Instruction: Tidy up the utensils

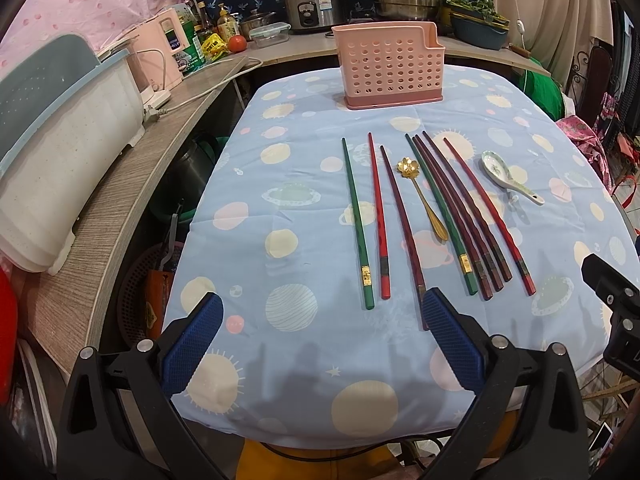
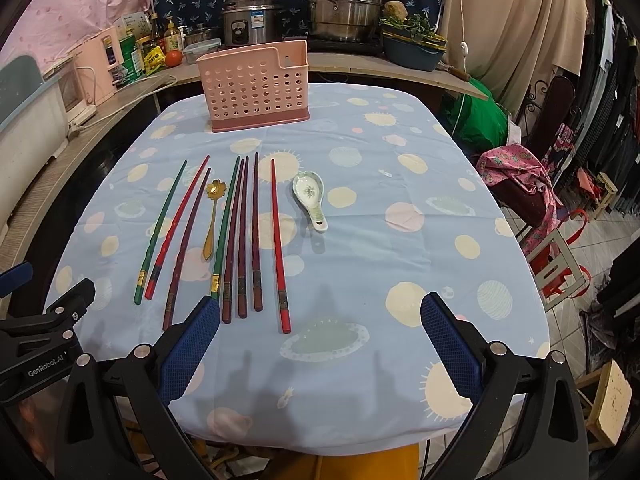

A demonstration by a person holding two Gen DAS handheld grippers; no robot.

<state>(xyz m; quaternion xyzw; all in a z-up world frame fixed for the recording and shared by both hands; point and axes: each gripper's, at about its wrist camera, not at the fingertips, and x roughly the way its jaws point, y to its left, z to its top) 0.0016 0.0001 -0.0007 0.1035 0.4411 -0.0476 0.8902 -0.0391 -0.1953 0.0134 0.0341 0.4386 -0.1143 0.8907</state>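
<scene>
Chopsticks lie in a row on the blue planet-print tablecloth (image 2: 360,264), with the pink perforated utensil holder (image 1: 390,66) standing upright at the far end of the table, well apart from them. Nothing is in the holder yet, as far as the pictures show, so the task seems to be at its very beginning.

At the left of the row lie a green chopstick (image 1: 357,222), a red chopstick (image 1: 378,218) and a dark maroon chopstick (image 1: 402,228), each a little apart. Next comes a gold flower-shaped spoon (image 1: 420,196), then a tight group of one green and three dark chopsticks (image 1: 460,216), then a single red chopstick (image 2: 278,248). A white ceramic soup spoon (image 2: 310,196) lies at the right, near this red one.

The left gripper (image 1: 322,344) is wide open and holds nothing; it hangs over the near edge of the table, and its right pad hides the near end of the maroon chopstick. The right gripper (image 2: 320,344) is also wide open and empty, close to the near ends of the group.

The risk is in the tight group: the sticks touch or almost touch, so closing on one may catch two, or roll the neighbours away. A thin stick held only at its end may also tilt and miss the holder's opening. The ceramic spoon looks smooth and may slip from the pads.
</scene>
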